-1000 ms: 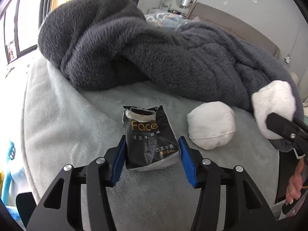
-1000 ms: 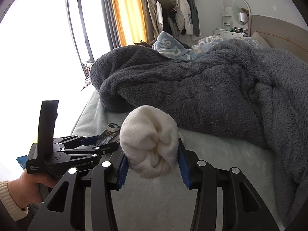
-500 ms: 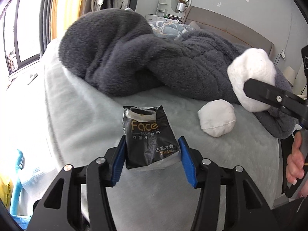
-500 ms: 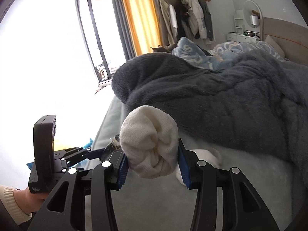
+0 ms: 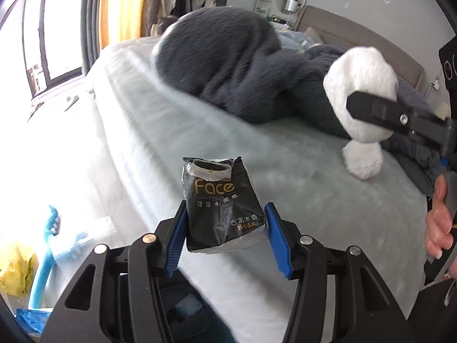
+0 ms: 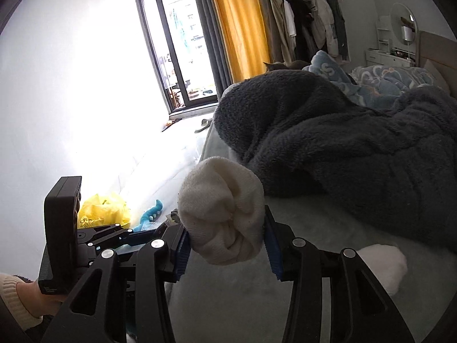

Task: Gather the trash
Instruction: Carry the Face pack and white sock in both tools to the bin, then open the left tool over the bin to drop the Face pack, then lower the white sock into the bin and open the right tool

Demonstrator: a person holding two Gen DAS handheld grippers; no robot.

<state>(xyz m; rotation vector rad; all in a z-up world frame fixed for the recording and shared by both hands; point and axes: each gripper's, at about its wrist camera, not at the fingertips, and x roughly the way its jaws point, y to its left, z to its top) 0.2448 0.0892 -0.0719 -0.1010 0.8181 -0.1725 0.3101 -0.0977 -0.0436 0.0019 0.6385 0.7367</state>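
Surface: a bed [image 5: 285, 171] with a pale grey plush cover; a dark grey fleece blanket [image 6: 357, 148] is heaped across its far half, and a blue patterned quilt [image 6: 380, 83] lies beyond that. Room: bedroom, bright glass door [image 6: 177, 57] with a yellow curtain [image 6: 242, 23], a rack of hanging clothes [image 6: 302, 20], a round mirror [image 6: 405, 25] on a white dresser by the headboard. On the floor beside the bed: a yellow plastic bag [image 6: 102, 208] and a blue toy [image 6: 151, 211].

Count:
- Tissue packs: 1. Black "Face" tissue pack [image 5: 222, 205], top torn open, clamped between the blue pads of the left gripper [image 5: 225, 225], held above the near edge of the bed.
- White balled socks: 2. One rolled white sock [image 6: 225, 214] is pinched in the jaws of the right gripper [image 6: 225, 243], lifted off the bed; left wrist view shows it against the blanket. The second white sock ball [image 5: 362, 160] lies on the bed cover, near the blanket's edge, below the held one.
- Grippers: 2, each closed on its item, each in a bare hand.
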